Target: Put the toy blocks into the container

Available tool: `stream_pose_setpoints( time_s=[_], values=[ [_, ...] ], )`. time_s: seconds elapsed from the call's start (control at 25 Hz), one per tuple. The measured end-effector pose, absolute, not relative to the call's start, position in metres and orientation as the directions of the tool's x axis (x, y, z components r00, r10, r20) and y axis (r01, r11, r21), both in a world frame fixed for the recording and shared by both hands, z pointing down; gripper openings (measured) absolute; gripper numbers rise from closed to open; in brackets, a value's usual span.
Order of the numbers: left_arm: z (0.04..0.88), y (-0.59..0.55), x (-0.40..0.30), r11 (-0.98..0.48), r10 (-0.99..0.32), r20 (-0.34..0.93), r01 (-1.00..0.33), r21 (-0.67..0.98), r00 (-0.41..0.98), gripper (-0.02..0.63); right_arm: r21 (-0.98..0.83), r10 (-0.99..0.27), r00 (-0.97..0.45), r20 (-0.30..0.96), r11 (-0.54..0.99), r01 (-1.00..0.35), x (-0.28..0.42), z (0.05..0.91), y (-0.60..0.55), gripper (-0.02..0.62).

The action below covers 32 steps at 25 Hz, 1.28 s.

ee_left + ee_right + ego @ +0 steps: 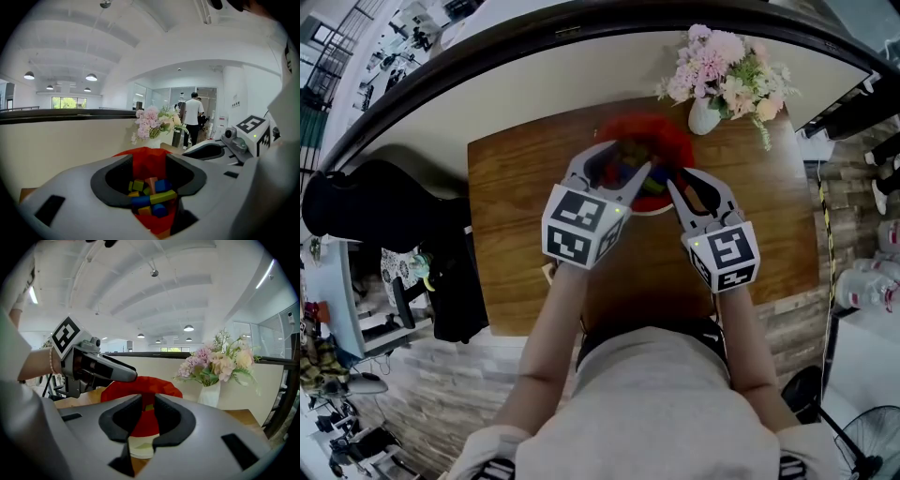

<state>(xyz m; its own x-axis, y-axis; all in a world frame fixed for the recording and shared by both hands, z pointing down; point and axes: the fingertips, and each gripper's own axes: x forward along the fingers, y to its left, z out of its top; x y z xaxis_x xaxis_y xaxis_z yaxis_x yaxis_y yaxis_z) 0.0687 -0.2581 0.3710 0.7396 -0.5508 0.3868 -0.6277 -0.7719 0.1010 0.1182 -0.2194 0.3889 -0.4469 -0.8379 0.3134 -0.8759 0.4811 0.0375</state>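
Red container (677,141) sits mid-worktop toward the far edge of the wooden worktop (516,234); a white vase of pink flowers (722,84) is at the far right corner, just beside it. Toy blocks (151,194) are already in the container: blue, yellow, green and orange ones piled together, none seen loose on the worktop. The left hand-held gripper (630,161) hangs over the container's near side, angled slightly down, jaws spread wide with nothing pinched; the left gripper view looks straight between the pads into the block pile. The right hand-held gripper (686,183) is just beside it, at the container's near right rim, jaws only narrowly apart, pads not touching and nothing between them; the right gripper view shows the red container wall (140,383) through the gap. The two grippers are close together but apart. Both forearms reach in from the near edge.
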Motion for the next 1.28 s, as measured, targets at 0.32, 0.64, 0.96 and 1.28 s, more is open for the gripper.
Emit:
stream_pose_setpoints(
  time_s=[0.32, 0.64, 0.96, 1.28],
  values=[
    [0.361, -0.24, 0.043, -0.727, -0.61, 0.375, -0.681, 0.085, 0.698, 0.215, 0.053, -0.809, -0.503, 0.305, 0.542, -0.839, 0.097, 0.379, -0.206, 0.091],
    [0.371, -0.21, -0.007, -0.63, -0.69, 0.394, -0.772, 0.087, 0.607, 0.215, 0.068, -0.718, -0.633, 0.29, 0.675, -0.735, 0.047, 0.373, -0.186, 0.091],
    [0.396, -0.168, -0.078, -0.46, -0.777, 0.426, -0.88, 0.12, 0.464, 0.215, 0.063, -0.586, -0.75, 0.307, 0.798, -0.599, -0.015, 0.38, -0.161, 0.091],
    [0.418, -0.128, -0.128, -0.319, -0.814, 0.462, -0.936, 0.149, 0.351, 0.215, 0.039, -0.469, -0.814, 0.343, 0.873, -0.486, -0.07, 0.4, -0.134, 0.091]
  ],
)
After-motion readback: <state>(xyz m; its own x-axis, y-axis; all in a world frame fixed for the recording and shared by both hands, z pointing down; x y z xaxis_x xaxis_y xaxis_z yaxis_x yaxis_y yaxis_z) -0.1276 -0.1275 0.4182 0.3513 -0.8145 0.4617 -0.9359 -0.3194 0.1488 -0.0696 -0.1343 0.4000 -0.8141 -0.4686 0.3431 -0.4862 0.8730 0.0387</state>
